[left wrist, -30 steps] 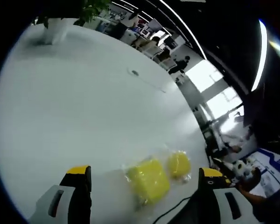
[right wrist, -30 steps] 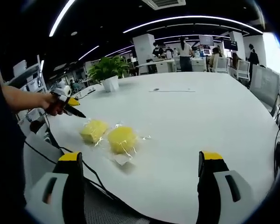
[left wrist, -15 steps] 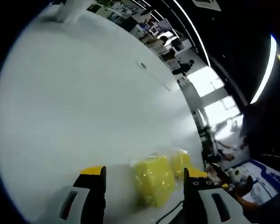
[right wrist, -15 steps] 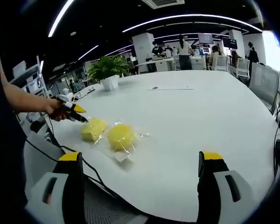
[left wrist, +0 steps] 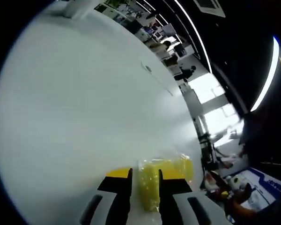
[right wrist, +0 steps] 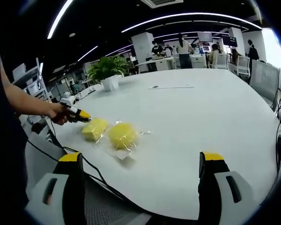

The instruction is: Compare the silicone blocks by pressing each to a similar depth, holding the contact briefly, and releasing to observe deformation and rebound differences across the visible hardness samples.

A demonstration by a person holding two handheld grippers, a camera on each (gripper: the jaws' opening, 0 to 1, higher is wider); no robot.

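Two yellow silicone blocks lie side by side in clear wrap near the edge of the white table (right wrist: 210, 117): a squarish block (right wrist: 94, 129) and, just beside it, a rounder block (right wrist: 122, 135). No writing on them can be read. The left gripper (left wrist: 144, 176) has its yellow-tipped jaws closed in tight on the squarish block (left wrist: 149, 180); seen from the right gripper view, a bare hand (right wrist: 59, 114) holds it low and nearly level at that block's side. The right gripper (right wrist: 140, 161) hangs back over the table edge, jaws spread wide apart, holding nothing. One potted plant (right wrist: 106, 71) stands farther back.
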